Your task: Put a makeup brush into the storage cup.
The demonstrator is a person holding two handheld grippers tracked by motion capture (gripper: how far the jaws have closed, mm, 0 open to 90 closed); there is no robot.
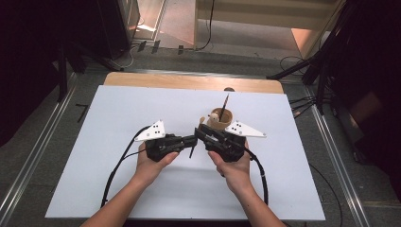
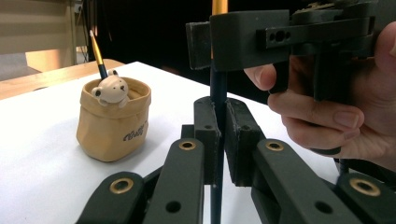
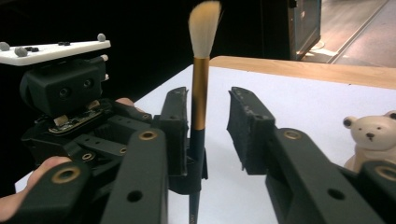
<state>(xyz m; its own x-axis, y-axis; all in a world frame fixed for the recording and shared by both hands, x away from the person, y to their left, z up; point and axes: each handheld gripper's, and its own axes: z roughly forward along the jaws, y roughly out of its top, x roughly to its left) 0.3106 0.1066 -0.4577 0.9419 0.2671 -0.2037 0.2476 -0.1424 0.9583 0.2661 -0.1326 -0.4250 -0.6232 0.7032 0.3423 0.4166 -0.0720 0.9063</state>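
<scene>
The brush [image 3: 198,112], white bristle tuft over gold ferrule and dark slim handle, stands upright at table centre, clenched by the left gripper [image 2: 219,135]. The right gripper [image 3: 208,128] brackets it, not pressing. At two o'clock sits a tan bear-faced pot [image 2: 113,122].

Bright white table [image 1: 142,189] amid dark surroundings, warm light beyond, soft focus on nearest fingers [image 3: 140,186]
</scene>
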